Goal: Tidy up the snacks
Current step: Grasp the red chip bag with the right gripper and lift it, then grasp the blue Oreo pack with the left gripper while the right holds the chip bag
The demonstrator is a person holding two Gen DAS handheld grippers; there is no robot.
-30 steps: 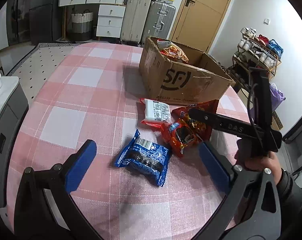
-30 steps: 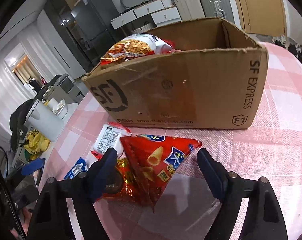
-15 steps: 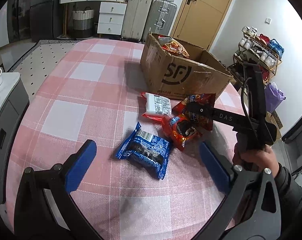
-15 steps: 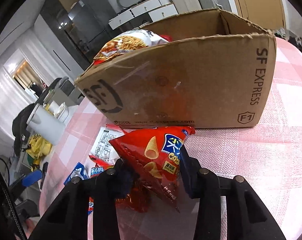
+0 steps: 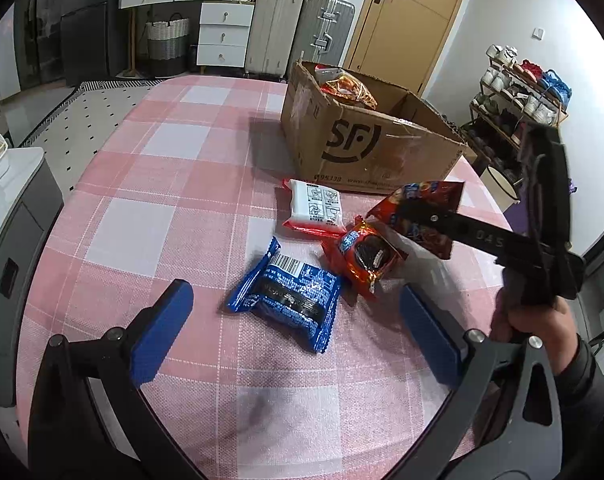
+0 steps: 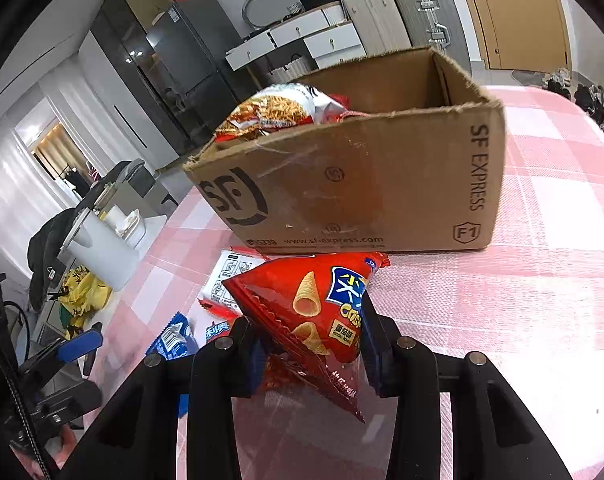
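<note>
While the left gripper (image 5: 290,336) hangs low over the near edge of the table (image 5: 150,184) with its blue fingers (image 5: 162,328) spread wide and nothing between them, the right gripper (image 6: 314,344) is clamped on a red chip bag (image 6: 314,300), lifted just clear of the cloth. Between the left fingers, on the pink-and-white checked cloth, lies a blue cookie pack (image 5: 290,288); just beyond it sits a red cookie pack (image 5: 366,256), and past that a white packet (image 5: 316,208) with red ends. Farther on, toward the far right edge, stands an open cardboard box (image 5: 366,148) marked SF, with a noodle bag (image 6: 278,112) poking above its rim. Behind the table, white drawers (image 5: 222,32), a woven basket (image 5: 168,36) and suitcases (image 5: 298,32) line the wall beside a wooden door (image 5: 414,12); a shoe rack (image 5: 518,92) stands off to the right.
</note>
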